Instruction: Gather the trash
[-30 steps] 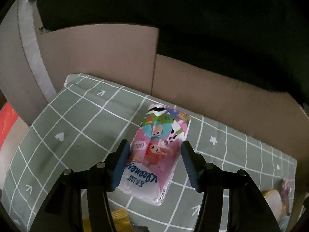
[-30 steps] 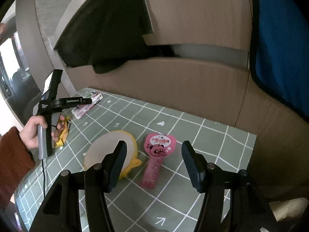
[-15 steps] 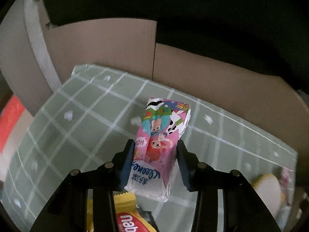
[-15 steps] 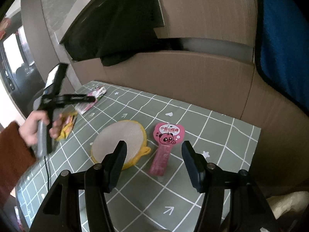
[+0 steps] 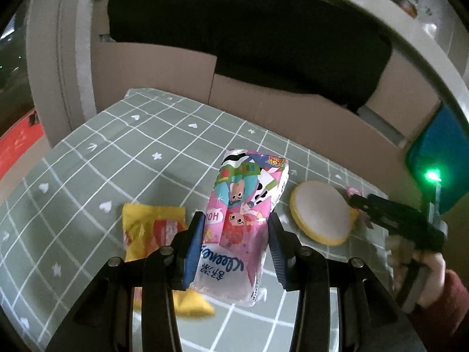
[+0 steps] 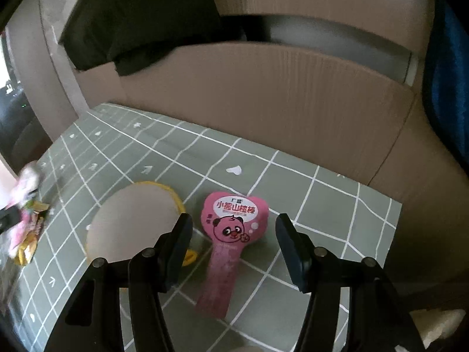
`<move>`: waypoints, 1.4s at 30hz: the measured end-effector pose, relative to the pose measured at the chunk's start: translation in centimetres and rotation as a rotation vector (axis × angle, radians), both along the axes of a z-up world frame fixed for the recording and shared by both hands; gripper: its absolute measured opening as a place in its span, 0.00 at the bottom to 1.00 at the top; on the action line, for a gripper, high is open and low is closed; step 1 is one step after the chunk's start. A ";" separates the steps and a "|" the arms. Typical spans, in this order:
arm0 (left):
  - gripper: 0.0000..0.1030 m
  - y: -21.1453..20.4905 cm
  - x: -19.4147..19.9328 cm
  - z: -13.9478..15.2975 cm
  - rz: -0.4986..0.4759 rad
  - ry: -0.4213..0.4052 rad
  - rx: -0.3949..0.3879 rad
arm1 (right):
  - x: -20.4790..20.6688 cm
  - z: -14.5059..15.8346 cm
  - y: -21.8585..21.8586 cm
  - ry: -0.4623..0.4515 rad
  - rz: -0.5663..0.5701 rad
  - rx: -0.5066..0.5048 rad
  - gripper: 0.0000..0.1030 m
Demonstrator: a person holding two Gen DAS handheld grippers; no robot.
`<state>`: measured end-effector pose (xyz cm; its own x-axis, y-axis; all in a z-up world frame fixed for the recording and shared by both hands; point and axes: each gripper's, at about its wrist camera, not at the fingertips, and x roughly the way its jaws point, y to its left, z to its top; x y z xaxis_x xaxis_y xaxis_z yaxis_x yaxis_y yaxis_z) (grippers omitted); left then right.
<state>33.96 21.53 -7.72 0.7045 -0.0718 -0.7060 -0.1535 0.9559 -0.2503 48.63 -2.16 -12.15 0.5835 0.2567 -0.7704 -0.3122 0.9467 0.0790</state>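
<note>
The left gripper (image 5: 234, 246) was clamped on a tissue pack (image 5: 244, 220), held above the checked cloth (image 5: 88, 182) at frame center. The right gripper (image 6: 233, 243) stood wide open and empty over a pink wrapper (image 6: 231, 234), beside a yellow lid (image 6: 132, 223).

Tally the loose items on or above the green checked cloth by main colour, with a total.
Pink: 2, the tissue pack held in the left tool and the bear-face wrapper lying between the right tool's open fingers.
Yellow: 2, the snack wrapper and the round yellow-rimmed lid.
Total: 4
</note>
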 end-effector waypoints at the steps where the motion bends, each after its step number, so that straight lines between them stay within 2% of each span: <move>1: 0.42 -0.1 -0.5 0.0 0.003 -0.009 0.003 | 0.2 -0.2 0.0 0.007 -0.004 -0.004 0.55; 5: 0.42 -0.4 -1.9 0.1 0.029 -0.048 0.014 | 0.8 -1.1 0.1 0.043 -0.012 -0.022 0.55; 7: 0.42 -0.7 -1.9 0.0 0.020 -0.057 0.016 | 0.8 -1.3 -0.1 0.053 -0.020 -0.022 0.44; 12: 0.42 -1.3 -2.0 0.0 0.012 -0.061 0.002 | -1.4 0.8 -0.7 -0.015 -0.003 -0.019 0.44; 22: 0.42 -3.9 -4.8 1.9 0.022 -0.134 0.063 | -8.8 5.8 -1.4 -0.087 0.089 0.059 0.44; 26: 0.42 -4.4 -6.2 2.5 0.036 -0.145 0.087 | -11.3 6.5 -0.8 -0.094 0.127 0.085 0.44; 35: 0.42 -4.6 -9.3 3.2 0.070 -0.157 0.086 | -15.5 7.6 -0.4 -0.120 0.184 0.133 0.44; 42: 0.42 -5.4 -10.6 4.0 0.069 -0.167 0.092 | -17.9 8.1 -0.7 -0.158 0.195 0.131 0.44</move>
